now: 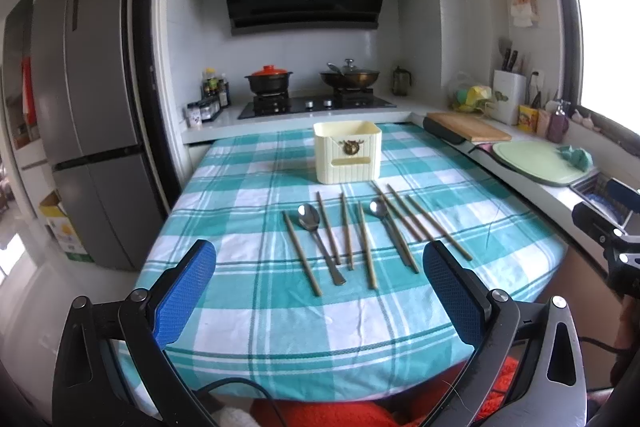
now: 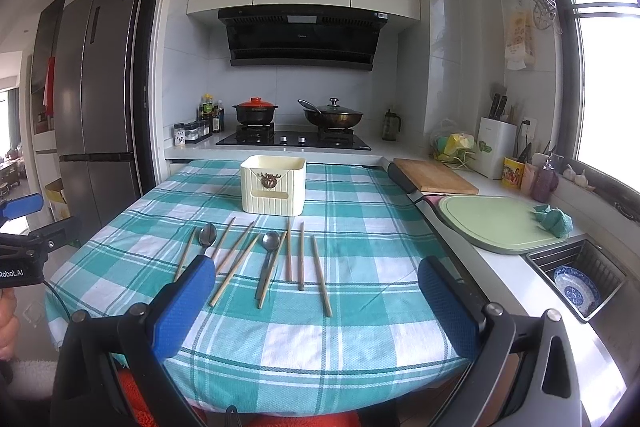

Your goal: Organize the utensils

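The chopsticks and 2 spoons lie in a loose row on the checked cloth, in the middle of the table. In the left wrist view 7 sticks can be counted. The left spoon has its bowl at 12 o'clock and its handle at 6 o'clock. The right spoon lies the same way, and 1 stick looks to touch or cross its handle. The sticks at 3 o'clock fan out and lean to the right.

The box stands upright on the cloth at 12 o'clock from the row, close to it but apart. It is cream and open on top.

The left gripper is at 6 o'clock from the row, above the near edge of the table. Its blue fingers are spread wide and hold nothing. The right gripper is spread wide too and is empty.

Past the box are a stove, a pot and a wok. A sink at 3 o'clock holds a blue bowl.
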`<act>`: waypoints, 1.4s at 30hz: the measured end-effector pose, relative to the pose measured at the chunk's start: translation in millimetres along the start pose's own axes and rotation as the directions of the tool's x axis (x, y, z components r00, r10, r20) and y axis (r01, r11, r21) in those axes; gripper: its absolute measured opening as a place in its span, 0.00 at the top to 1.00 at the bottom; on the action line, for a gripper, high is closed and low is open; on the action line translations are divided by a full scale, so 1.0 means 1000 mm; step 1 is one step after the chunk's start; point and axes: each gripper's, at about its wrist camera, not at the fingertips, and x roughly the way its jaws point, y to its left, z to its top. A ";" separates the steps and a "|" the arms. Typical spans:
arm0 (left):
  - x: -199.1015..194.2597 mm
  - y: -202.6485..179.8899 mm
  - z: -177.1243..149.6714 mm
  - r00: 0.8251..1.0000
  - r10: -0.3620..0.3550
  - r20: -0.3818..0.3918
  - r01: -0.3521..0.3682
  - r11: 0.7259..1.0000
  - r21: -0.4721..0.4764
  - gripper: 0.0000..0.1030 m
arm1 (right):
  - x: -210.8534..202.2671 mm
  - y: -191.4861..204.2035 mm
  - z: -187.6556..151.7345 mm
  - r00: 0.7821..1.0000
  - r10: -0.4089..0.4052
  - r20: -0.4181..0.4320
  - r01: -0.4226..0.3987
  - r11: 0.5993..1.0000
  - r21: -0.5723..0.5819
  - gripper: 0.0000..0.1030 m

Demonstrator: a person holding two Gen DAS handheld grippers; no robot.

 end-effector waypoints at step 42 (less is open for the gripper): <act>0.005 0.003 -0.005 1.000 0.000 -0.015 0.000 1.000 -0.007 0.00 | 0.001 -0.002 -0.001 1.000 0.000 -0.004 0.000 1.000 0.002 0.00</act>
